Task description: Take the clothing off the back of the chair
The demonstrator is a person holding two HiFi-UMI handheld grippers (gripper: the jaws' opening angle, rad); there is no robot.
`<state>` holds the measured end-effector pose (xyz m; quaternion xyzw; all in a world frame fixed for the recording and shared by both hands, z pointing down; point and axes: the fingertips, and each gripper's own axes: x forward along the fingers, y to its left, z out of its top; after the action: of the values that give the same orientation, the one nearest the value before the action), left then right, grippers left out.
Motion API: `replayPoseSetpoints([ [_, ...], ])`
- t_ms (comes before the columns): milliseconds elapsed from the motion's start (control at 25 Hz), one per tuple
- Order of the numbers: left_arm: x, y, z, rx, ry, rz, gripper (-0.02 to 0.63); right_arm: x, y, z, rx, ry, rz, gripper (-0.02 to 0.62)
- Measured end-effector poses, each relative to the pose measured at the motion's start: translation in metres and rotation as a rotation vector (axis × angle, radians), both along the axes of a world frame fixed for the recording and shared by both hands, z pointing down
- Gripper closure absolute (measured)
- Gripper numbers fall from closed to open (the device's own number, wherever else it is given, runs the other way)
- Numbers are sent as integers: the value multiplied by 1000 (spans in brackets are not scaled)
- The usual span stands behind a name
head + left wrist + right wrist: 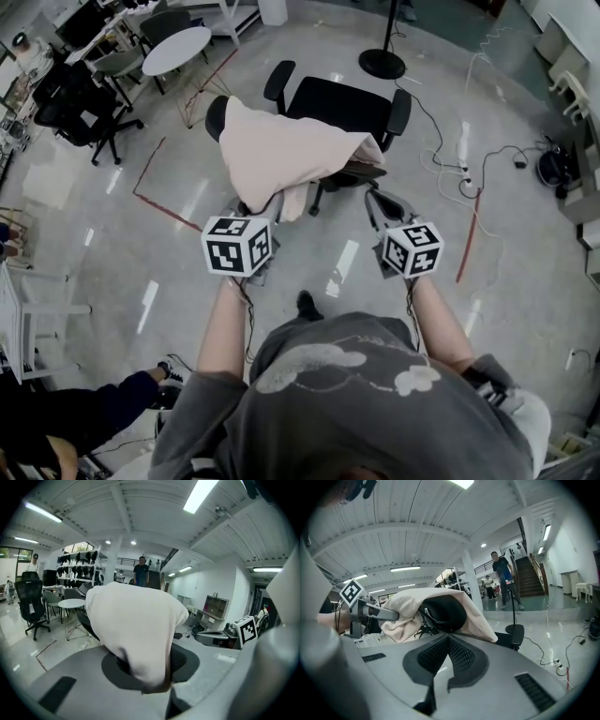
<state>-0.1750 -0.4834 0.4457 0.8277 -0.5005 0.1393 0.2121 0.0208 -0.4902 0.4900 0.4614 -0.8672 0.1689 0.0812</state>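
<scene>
A cream garment (281, 155) lies draped over the backrest of a black office chair (342, 105), whose back faces me. My left gripper (265, 214) is at the garment's lower left hem. In the left gripper view its jaws (154, 686) are shut on a fold of the clothing (136, 630), which fills the view. My right gripper (377, 202) hangs just right of the chair back, jaws shut, nothing between them. The right gripper view shows its pads (446, 641) meeting below the headrest (443, 611), with the clothing (405, 605) over it.
A floor stand's round base (382, 64) is behind the chair. Cables and a power strip (466, 178) trail on the floor to the right. A round white table (176, 49) and another black chair (80, 112) stand far left. A person's arm (94, 412) is at lower left.
</scene>
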Motion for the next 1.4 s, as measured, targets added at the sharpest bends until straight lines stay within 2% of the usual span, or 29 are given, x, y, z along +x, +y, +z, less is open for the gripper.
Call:
replayPoseSetpoints([
  [560, 15, 85, 12, -19, 24, -55, 522, 20, 62, -6, 24, -21, -44, 603],
  [1400, 52, 257, 25, -30, 66, -180, 523, 61, 206, -4, 22, -29, -141, 603],
])
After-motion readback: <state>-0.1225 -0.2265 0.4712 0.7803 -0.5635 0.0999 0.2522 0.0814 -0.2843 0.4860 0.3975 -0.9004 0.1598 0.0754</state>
